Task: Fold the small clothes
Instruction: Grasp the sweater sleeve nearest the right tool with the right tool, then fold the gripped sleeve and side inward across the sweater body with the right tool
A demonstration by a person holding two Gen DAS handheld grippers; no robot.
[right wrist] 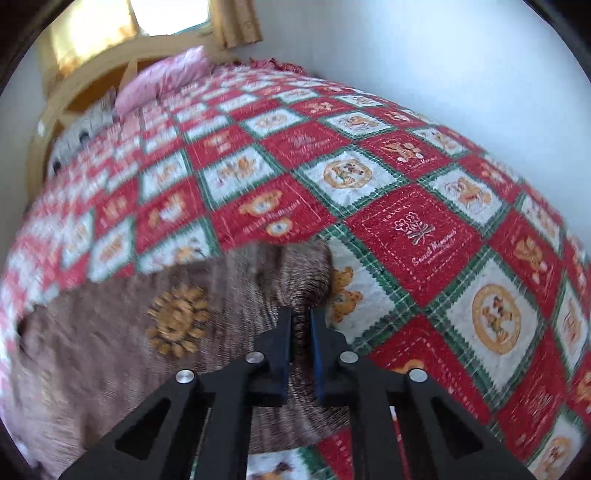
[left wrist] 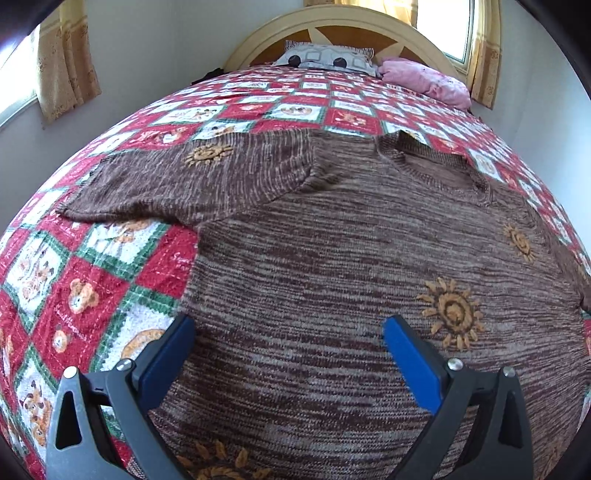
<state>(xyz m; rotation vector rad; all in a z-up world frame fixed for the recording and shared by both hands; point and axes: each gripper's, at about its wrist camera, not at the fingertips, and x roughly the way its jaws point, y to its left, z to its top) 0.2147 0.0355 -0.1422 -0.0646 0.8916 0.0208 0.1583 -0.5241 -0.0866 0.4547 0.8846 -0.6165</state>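
Across the middle and lower part of the left wrist view, a brown knit sweater [left wrist: 332, 266] with orange sun motifs lies flat on the bed's red, white and green checked quilt [left wrist: 92, 273], one sleeve stretched toward the left edge. At the bottom of that frame the left hand-held gripper [left wrist: 288, 332] hangs spread wide above the knit. Low in the blurred right wrist view, the right hand-held gripper [right wrist: 300, 321] pinches a fold of the sweater [right wrist: 177, 321]. Two pillows [left wrist: 328, 59] rest against the headboard [left wrist: 332, 26] at the top.
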